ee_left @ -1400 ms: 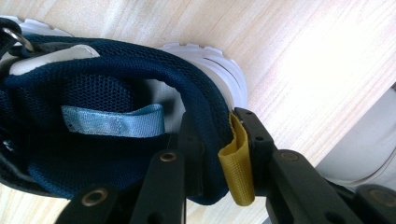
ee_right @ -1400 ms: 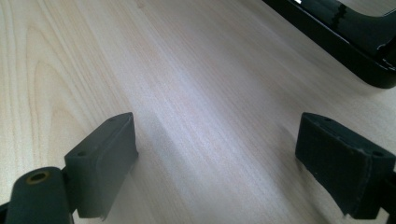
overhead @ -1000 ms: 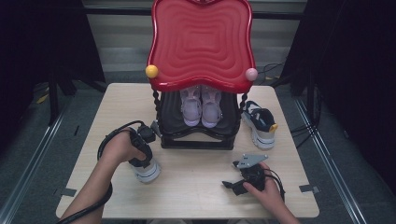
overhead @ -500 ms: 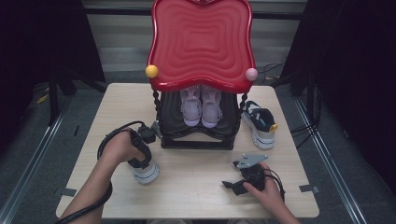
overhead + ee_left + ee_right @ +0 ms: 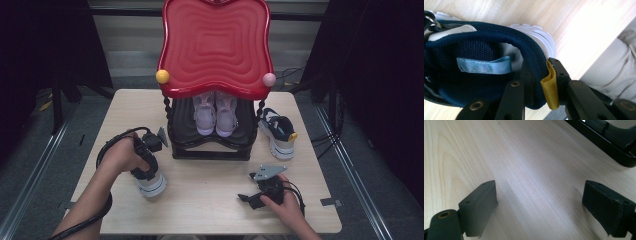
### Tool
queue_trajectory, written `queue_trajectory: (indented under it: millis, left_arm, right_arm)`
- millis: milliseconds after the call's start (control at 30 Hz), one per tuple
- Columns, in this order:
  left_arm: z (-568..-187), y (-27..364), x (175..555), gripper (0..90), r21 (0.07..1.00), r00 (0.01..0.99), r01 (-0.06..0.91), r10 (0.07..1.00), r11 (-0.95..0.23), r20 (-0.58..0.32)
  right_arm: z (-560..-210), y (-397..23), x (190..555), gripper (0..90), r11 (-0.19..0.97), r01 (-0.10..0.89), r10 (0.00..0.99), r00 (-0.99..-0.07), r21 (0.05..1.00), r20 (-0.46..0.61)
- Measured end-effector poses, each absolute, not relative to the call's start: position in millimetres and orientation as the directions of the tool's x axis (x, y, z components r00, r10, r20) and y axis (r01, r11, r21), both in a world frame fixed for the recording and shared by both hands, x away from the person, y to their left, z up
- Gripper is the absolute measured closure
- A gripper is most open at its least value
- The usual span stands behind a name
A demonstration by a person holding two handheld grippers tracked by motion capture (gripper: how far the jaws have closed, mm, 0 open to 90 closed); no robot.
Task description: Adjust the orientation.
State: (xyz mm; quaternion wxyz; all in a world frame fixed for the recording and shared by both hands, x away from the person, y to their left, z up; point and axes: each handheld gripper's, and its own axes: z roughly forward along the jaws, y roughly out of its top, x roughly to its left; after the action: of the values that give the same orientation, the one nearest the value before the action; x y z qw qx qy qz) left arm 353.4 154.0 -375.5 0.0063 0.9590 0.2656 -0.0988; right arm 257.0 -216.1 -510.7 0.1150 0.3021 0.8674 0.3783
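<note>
- My right tool point(image 5: 248, 198) sits low in the high view, right of centre, resting on the table point(image 5: 210, 200). Its jaws are spread wide with nothing but pale wood grain between them, so it's just parked.
- My left tool point(image 5: 145, 172) is at lower left of the high view, pinching the heel of the navy sneaker point(image 5: 150, 184). In the left gripper view one jaw is inside the collar and the other outside, right against the mustard-yellow pull tab point(image 5: 549, 88).
- What changed: compared with a second ago the jaws closed a touch more on that heel, and the hand and shoe shifted only slightly. My read is the grip is now set and the shoe is ready to lift toward the rack, though it still looks to be on the table.
- Textures up close: open navy mesh lining, a pale blue woven ribbon loop point(image 5: 484, 65) inside, and a chunky white ridged sole point(image 5: 534, 31). The padded collar squishes, so the hold could be a bit soft.
- Further up, at centre: a glossy black shoe rack point(image 5: 210, 145) with twisted posts, holding a pair of lilac sneakers point(image 5: 215, 112).
- Right of the rack: the matching navy-and-white sneaker point(image 5: 277, 132) with its own yellow tab.
- Top of frame: a wavy, rippled red top point(image 5: 215, 45) with a yellow knob and a pink knob.
</note>
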Motion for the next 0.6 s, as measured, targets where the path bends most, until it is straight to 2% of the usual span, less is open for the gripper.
queue_trajectory:
  millis: [600]
  left_arm:
    - [-309.6,161.7,349.4,75.9,-0.023,0.852,0.493,0.488,-0.870,-0.189]
  right_arm:
    - [-510.4,-216.4,257.1,11.8,0.533,0.438,0.610,-0.792,0.724,0.029]
